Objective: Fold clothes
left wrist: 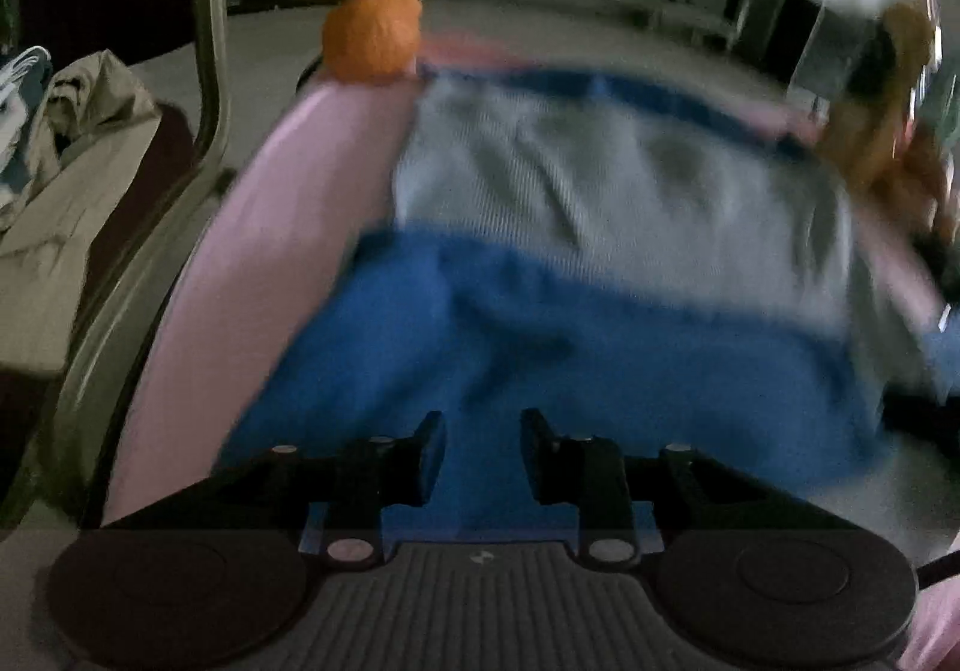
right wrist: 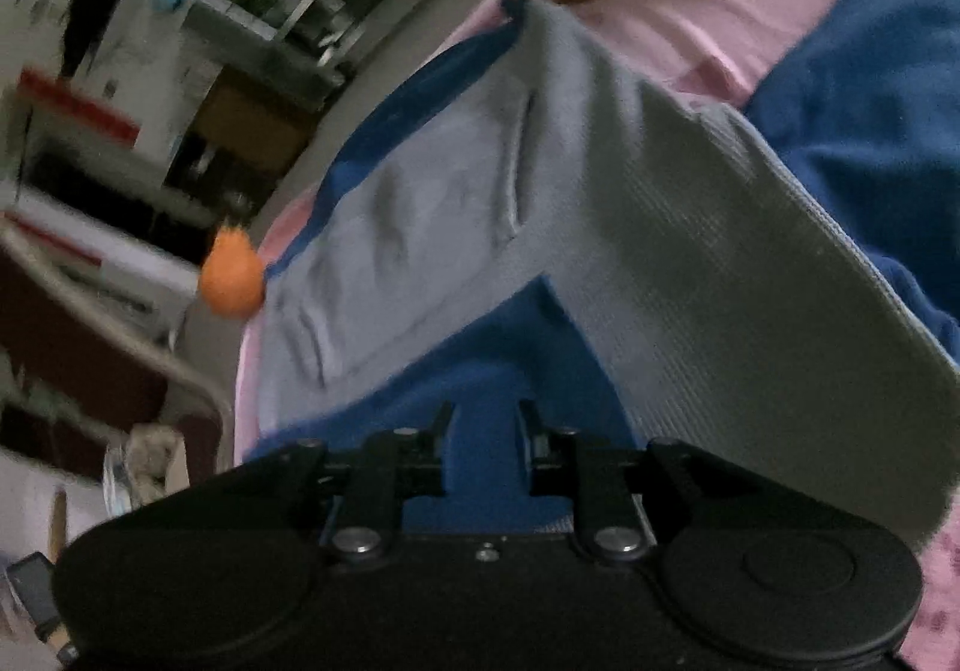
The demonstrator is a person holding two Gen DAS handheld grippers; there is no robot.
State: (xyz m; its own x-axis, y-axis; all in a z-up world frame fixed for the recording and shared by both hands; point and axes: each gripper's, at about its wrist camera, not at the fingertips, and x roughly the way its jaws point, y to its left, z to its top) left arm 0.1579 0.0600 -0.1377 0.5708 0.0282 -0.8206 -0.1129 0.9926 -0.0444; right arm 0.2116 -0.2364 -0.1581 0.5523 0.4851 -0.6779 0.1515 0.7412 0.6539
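blue garment (left wrist: 540,347) with grey panel lay on pink sheet (left wrist: 282,227), soft, light, likely floppy; both hand-held grippers, left (left wrist: 482,452) and right (right wrist: 485,446), stood apart, empty; best pinched at hem.

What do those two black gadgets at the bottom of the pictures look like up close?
Both are matte black. The left gripper has two short flat fingers on hinged links with silver bolts, two round discs either side, and a grey ribbed plate with a tiny logo between them. The right gripper is built the same, but its middle plate looks plain black.
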